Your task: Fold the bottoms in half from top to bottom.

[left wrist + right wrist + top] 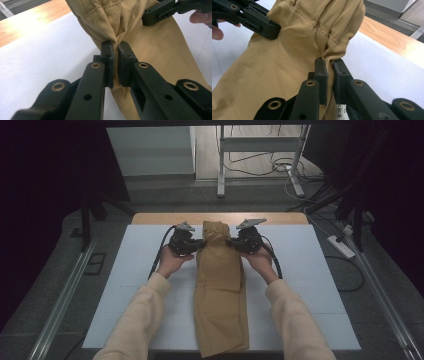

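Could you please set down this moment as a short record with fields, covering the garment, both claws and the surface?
garment: tan trousers, lying lengthwise down the middle of the mat, far end bunched up
left claw: shut on the cloth at the left edge of the trousers, near the far end
right claw: shut on the cloth at the right edge, opposite the left claw
label: white printed tag beside the right claw's jaws
surface: white mat on a wooden table
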The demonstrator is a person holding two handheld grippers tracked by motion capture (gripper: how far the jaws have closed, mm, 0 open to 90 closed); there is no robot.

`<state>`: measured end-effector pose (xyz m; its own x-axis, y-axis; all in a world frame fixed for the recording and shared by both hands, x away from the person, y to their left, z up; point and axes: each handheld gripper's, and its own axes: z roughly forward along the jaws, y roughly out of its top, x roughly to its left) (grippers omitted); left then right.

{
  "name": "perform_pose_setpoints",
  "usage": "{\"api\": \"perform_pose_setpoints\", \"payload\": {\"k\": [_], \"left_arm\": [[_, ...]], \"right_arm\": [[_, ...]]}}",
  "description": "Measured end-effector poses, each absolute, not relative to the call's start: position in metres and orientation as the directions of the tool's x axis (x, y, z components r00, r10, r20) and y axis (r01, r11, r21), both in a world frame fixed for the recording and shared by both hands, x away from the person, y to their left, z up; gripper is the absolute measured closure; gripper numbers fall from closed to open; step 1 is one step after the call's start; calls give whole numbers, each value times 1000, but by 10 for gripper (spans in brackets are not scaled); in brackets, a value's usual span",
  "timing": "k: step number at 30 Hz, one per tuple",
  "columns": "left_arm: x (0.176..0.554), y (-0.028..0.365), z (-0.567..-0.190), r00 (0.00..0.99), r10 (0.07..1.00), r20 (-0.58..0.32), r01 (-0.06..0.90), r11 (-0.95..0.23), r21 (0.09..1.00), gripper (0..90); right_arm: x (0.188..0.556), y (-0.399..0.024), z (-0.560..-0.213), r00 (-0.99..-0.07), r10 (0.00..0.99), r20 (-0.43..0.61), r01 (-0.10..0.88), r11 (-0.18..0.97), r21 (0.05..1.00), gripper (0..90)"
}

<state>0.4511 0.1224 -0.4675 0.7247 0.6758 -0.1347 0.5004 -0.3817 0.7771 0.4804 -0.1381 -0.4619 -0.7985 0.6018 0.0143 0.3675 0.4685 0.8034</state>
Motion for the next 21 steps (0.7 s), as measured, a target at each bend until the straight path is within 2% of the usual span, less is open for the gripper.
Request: {"api": "perform_pose_setpoints", "payload": {"k": [21], "left_arm": [[432,121,-471,750,650,-122,465,-387,797,841]], "right_arm": [[463,-146,-469,-812,583,17,342,452,824,831]]}}
